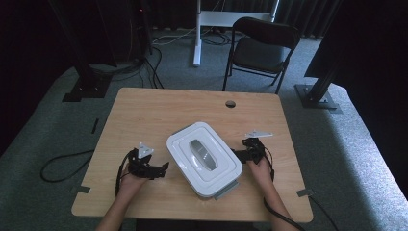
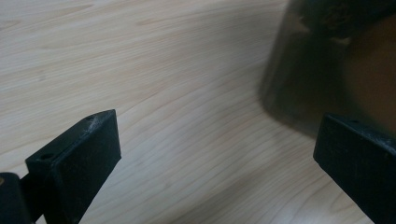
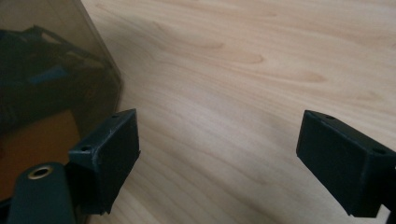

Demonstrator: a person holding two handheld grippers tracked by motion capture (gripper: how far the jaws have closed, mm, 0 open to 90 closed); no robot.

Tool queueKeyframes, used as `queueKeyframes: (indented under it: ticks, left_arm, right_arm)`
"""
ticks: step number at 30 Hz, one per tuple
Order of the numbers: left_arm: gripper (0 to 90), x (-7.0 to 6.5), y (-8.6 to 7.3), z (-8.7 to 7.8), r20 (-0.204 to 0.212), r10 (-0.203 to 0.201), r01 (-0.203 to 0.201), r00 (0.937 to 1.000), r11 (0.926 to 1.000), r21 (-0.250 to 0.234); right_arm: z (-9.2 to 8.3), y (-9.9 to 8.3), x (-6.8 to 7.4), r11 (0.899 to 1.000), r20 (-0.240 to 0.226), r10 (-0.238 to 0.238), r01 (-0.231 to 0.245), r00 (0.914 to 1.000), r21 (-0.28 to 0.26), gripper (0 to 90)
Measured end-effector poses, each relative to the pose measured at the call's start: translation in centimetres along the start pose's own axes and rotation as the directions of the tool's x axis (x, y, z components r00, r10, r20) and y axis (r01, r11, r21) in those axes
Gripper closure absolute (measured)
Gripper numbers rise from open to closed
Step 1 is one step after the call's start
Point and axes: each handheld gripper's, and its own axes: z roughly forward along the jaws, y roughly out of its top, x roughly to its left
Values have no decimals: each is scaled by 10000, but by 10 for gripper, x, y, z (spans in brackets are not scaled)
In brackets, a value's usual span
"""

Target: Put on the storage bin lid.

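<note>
A white lidded container (image 1: 204, 159) with a grey handle (image 1: 201, 152) on its lid and a grey latch (image 1: 225, 190) at its near end lies at an angle on the wooden table (image 1: 144, 115). My left gripper (image 1: 163, 168) rests on the table just left of the container, jaws wide apart with bare wood between them. Its own view shows the container's smoky wall (image 2: 308, 79) close by at the right. My right gripper (image 1: 236, 155) sits against the container's right side, also open. Its own view has the dark translucent wall (image 3: 51, 79) at the left, beside one jaw.
A dark folding chair (image 1: 262, 45) stands beyond the table's far edge. A round cable hole (image 1: 230, 103) is near the far edge. A white post (image 1: 197, 33) and black stand feet (image 1: 317, 96) are on the carpet. Cables trail on the floor at left (image 1: 62, 166).
</note>
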Motion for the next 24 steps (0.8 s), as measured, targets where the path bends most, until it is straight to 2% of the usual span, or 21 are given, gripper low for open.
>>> queueKeyframes:
  ticks: [4, 7, 8, 9, 16, 19, 24]
  left_arm:
    - [12, -6, 6, 7, 183, 184, -185, 9997, 9998, 16]
    - [12, -9, 9, 12, 257, 177, -178, 9995, 9998, 41]
    - [12, -10, 10, 14, 249, 194, -196, 9995, 9998, 96]
    - [12, -11, 11, 15, 137, 291, -292, 9995, 9995, 82]
    - [12, -8, 15, 22, 69, 313, -314, 9995, 9993, 193]
    - [12, -7, 18, 27, 35, 323, -324, 9995, 9992, 236]
    - [12, -7, 23, 32, 44, 384, -385, 9993, 9989, 280]
  right_arm:
    - [0, -4, 0, 9998, -195, 197, -197, 9996, -6, 127]
    - [1, -6, 1, 9999, -345, 121, -118, 9993, 78, 127]
    - [1, -7, 3, 9999, -591, 124, -122, 9982, 42, 126]
    - [1, -7, 3, 9999, -669, 146, -144, 9977, 33, 127]
    - [-2, -11, 9, 10000, -1147, -39, 45, 9934, 49, 126]
    - [-4, -11, 13, 9996, -1170, -266, 269, 9928, 18, 136]
    - [-7, -15, 13, 9998, -1208, -202, 195, 9925, -69, 135]
